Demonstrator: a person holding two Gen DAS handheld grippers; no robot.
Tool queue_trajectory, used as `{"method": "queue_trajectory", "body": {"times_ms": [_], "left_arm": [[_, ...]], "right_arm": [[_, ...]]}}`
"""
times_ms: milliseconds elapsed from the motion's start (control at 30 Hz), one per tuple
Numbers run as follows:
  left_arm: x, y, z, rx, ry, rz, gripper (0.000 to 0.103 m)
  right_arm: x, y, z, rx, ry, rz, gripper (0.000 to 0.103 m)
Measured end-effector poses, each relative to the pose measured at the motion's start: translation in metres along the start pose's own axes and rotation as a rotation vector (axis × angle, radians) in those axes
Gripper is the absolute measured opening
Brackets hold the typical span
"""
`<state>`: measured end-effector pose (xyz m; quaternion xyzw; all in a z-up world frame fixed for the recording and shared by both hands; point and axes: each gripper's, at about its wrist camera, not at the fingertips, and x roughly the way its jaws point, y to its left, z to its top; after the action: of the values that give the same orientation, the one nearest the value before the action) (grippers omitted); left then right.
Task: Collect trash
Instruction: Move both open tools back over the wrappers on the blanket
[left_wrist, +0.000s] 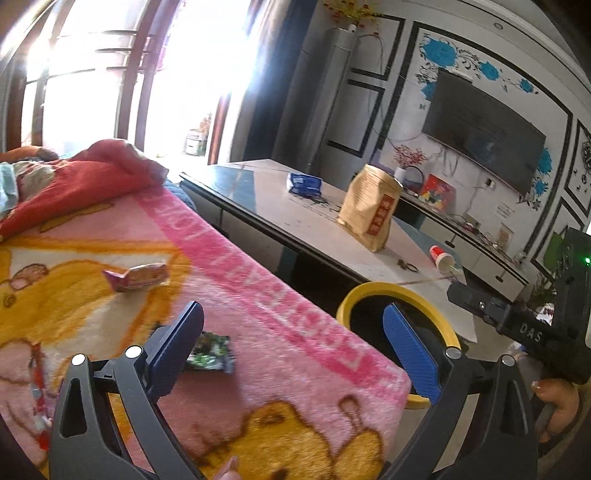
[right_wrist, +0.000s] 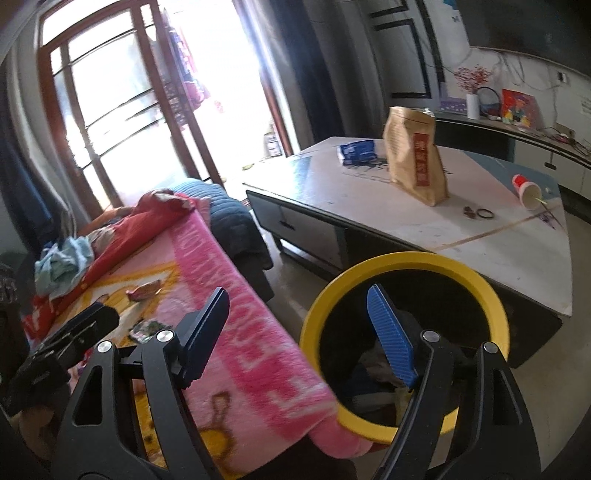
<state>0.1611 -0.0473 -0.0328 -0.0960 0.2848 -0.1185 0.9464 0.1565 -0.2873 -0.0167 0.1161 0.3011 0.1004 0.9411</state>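
My left gripper (left_wrist: 293, 308) is open over the pink cartoon blanket (left_wrist: 280, 332), with nothing between its blue pads. A green-and-black wrapper (left_wrist: 210, 354) lies flat by its left finger. Farther up the blanket lies a pink wrapper (left_wrist: 136, 277). A yellow-rimmed bin (left_wrist: 369, 290) stands at the blanket's right edge. My right gripper (right_wrist: 298, 295) is open and empty, at the near-left rim of the bin (right_wrist: 406, 258), where dark trash (right_wrist: 380, 369) lies inside. The right wrist view also shows the pink wrapper (right_wrist: 144, 290) and the green wrapper (right_wrist: 147, 328).
A low coffee table (right_wrist: 369, 206) behind the bin carries a brown paper bag (right_wrist: 415, 155), a blue packet (right_wrist: 356, 151) and a tipped red-and-white cup (right_wrist: 526, 188). Red cloth (left_wrist: 85, 177) is bunched at the blanket's far end. A TV (left_wrist: 484, 129) hangs above a cabinet.
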Motion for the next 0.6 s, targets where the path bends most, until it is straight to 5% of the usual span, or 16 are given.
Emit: {"method": "queue_trajectory", "body": {"times_ms": [600], "left_arm": [[-0.034, 0.053, -0.005, -0.086, -0.033, 0.111, 0.095]], "right_arm": [[0.018, 0.060, -0.015, -0.110, 0.072, 0.106, 0.069]]}}
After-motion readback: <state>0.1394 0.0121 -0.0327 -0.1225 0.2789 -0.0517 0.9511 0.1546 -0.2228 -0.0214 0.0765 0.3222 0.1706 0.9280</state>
